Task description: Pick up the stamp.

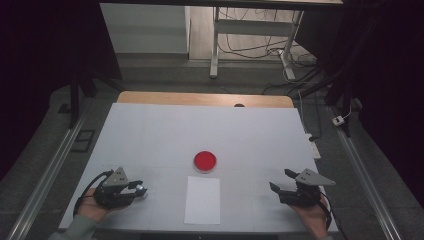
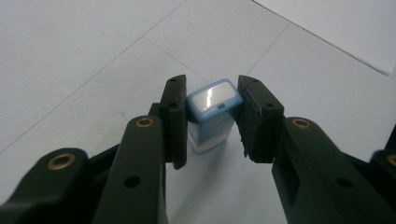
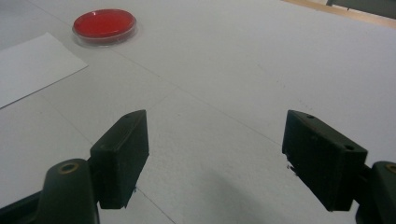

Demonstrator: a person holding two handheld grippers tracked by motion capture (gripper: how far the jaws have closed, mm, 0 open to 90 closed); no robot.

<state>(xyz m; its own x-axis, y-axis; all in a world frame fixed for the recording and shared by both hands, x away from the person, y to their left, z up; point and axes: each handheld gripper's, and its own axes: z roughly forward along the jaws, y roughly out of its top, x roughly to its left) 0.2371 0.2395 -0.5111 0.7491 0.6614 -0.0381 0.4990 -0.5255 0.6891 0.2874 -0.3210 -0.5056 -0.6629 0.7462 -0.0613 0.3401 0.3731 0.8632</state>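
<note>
The worktop (image 1: 150, 135) spreads white in front of me, with a sheet of paper (image 1: 202, 199) lying near my edge, its long side running away from me. Just beyond the paper sits a round red dish (image 1: 205, 161).

My left hand (image 1: 92, 207) rests low on the worktop at the near left, and the left hand-held gripper (image 1: 142, 189) in it points toward the paper. Its jaws are clamped on a small blue stamp (image 2: 212, 114) that stands on the worktop left of the paper, well apart from the dish. In the left gripper view the stamp stands upright, long axis vertical, its glossy top tilted slightly toward the camera and its pale base down on the surface; both pads press its sides. From above, the stamp is just a pale speck at the jaw tips, too small to tell which way it faces.

My right hand (image 1: 314, 214) lies at the near right, and the right hand-held gripper (image 1: 282, 180) points up and left toward the dish. Its jaws stand wide apart with bare worktop between them. The right gripper view shows the dish's clear rim and a corner of the paper at far left.
</note>
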